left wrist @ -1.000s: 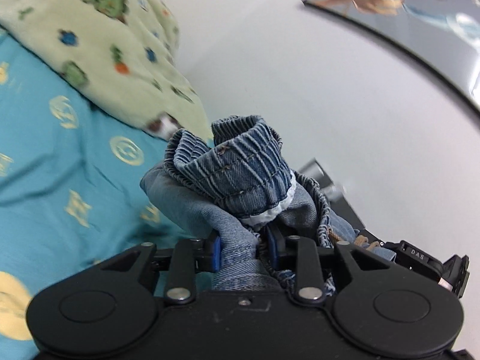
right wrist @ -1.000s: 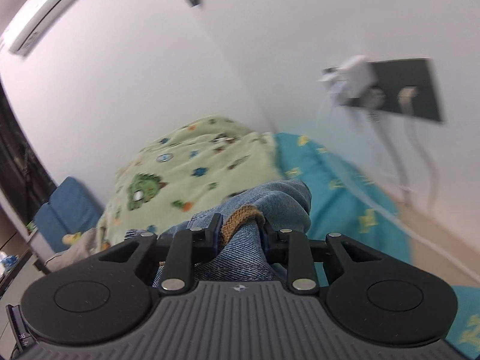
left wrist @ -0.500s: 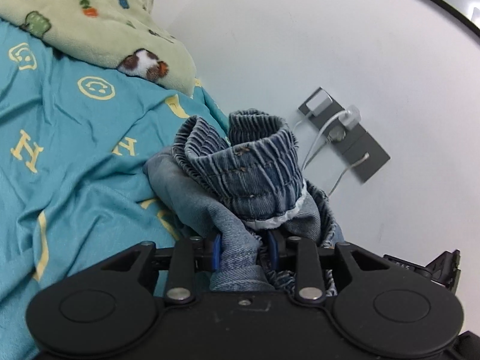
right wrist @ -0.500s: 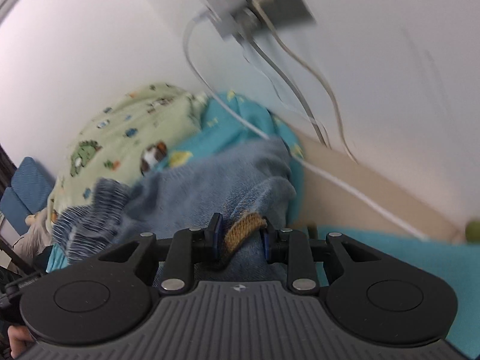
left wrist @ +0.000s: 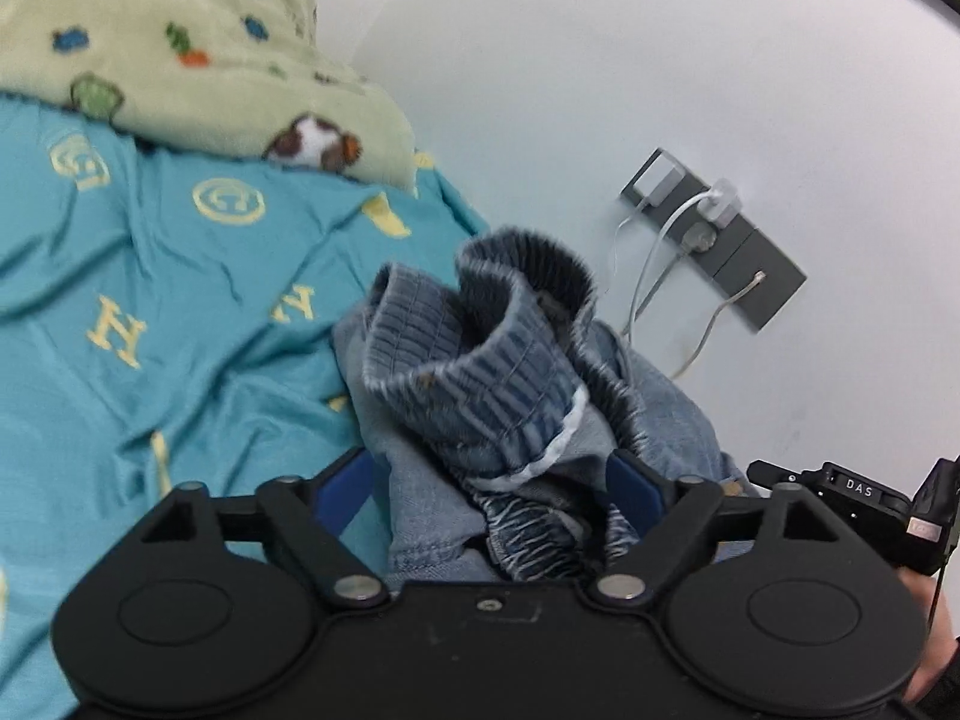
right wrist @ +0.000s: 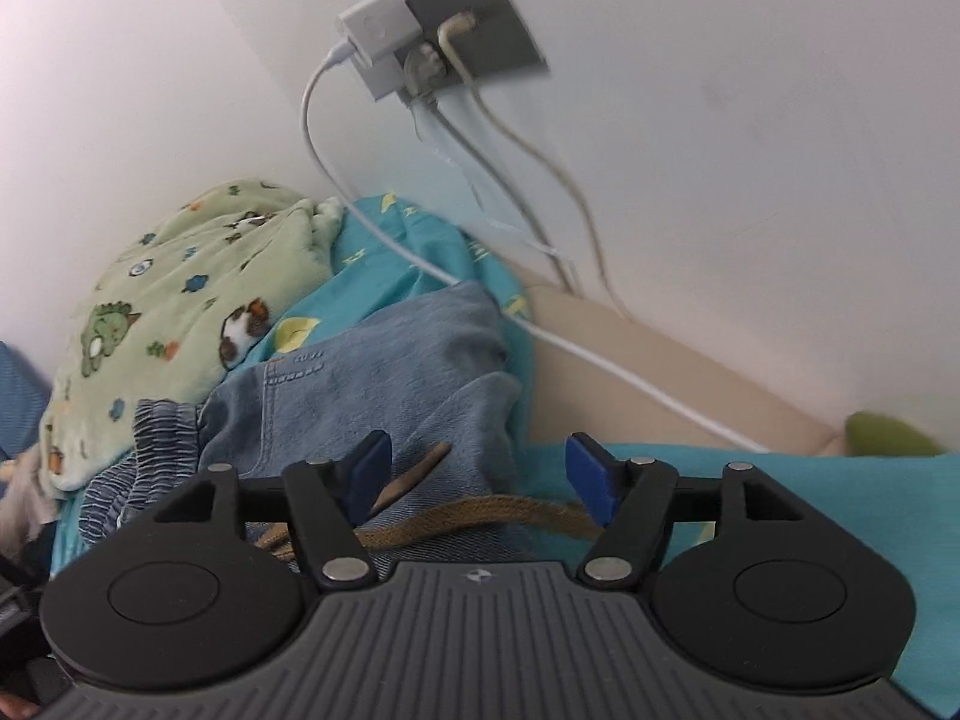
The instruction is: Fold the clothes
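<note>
Both grippers, left gripper (left wrist: 489, 483) and right gripper (right wrist: 480, 474), are spreading released; jeans (right wrist: 384, 372) lying at twelve o'clock between the fingers.

You have a teal bedsheet with yellow letters (left wrist: 180, 312), a pale green animal-print fleece blanket (left wrist: 180, 60), and a dark grey wall socket panel (right wrist: 474, 30) with white cables (right wrist: 372, 228).

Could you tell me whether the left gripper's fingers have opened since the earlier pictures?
Yes. The left gripper was pinching the jeans; its fingers now stand wide apart, and the wall socket sits similarly as half a second ago.
</note>
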A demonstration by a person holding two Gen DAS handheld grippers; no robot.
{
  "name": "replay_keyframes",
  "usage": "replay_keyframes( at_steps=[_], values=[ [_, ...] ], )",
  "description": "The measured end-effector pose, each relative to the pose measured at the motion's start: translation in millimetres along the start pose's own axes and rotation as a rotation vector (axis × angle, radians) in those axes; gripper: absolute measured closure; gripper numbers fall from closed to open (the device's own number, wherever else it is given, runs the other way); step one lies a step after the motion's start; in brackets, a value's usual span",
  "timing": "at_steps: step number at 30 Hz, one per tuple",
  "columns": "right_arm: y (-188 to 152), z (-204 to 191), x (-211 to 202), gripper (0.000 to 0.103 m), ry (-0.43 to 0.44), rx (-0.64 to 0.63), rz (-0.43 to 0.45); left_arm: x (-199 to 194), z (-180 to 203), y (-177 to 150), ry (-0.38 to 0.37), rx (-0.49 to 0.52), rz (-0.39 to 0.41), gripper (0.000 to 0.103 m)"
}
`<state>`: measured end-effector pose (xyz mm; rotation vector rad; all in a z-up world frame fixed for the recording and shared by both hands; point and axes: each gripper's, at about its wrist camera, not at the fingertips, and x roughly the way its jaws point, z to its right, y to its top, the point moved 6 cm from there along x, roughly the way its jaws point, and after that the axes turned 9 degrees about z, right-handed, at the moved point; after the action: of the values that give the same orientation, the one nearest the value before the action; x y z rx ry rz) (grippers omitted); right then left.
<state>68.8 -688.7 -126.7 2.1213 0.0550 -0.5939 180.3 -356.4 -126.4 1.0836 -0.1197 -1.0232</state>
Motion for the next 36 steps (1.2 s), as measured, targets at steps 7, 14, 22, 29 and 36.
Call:
replay_keyframes(
  at_steps=[7,14,22,29,36],
  values=[
    [17.1,-43.5,-29.3,0.036,0.038,-0.077,0.015,-52.6,9.2,32.2,0.088,0.082,0.073,0.005],
    [34.5,-132.5,-54.0,0.035,0.168,-0.162,0.049,-126.7,11.2,68.4,0.162,0.147,0.156,0.002],
    [30.3,-239.1,-82.8,0.035,0.327,-0.249,0.070,-220.3,5.5,108.3,0.263,0.214,0.248,0.000],
    [0.7,-318.0,-99.0,0.034,0.418,-0.332,0.060,-290.1,-13.3,124.5,0.374,0.262,0.296,0.000],
    [-48.6,-383.2,-95.0,0.032,0.486,-0.377,0.040,-338.7,-43.1,122.1,0.515,0.317,0.341,0.000]
  ],
)
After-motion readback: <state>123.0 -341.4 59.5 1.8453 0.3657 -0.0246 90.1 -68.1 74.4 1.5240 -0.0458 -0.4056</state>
